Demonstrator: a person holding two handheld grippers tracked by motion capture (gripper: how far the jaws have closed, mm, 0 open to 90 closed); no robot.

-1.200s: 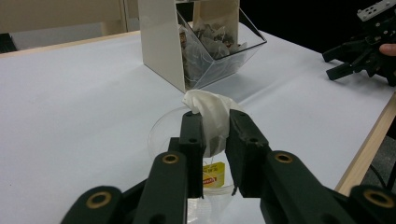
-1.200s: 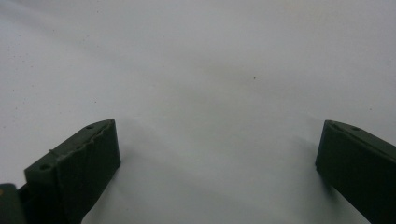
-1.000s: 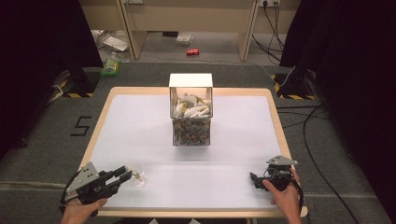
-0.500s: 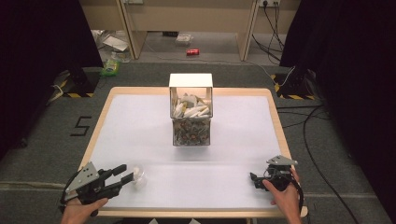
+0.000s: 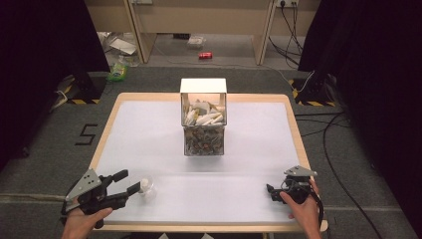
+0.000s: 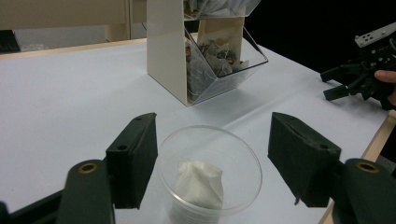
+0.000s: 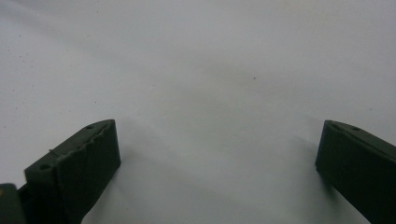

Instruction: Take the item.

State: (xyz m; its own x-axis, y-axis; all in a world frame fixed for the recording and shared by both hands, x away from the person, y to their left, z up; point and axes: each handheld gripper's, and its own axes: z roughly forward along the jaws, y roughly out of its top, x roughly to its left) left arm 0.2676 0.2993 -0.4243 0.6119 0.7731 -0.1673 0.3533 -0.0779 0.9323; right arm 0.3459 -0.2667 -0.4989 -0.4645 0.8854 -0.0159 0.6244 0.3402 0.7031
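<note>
A clear plastic cup (image 6: 209, 175) is seen standing upright near the table's (image 5: 249, 209) front-left corner, its mouth turned up and its long axis vertical, with a white tea bag (image 6: 201, 184) resting inside. The cup is bracketed by the left gripper (image 6: 212, 154), whose jaws have just been opening and are now spread wide, both pads apart from the rim. Near the front-right corner, the right gripper (image 5: 271, 191) is held with jaws parted over bare tabletop, nothing between them.
</note>
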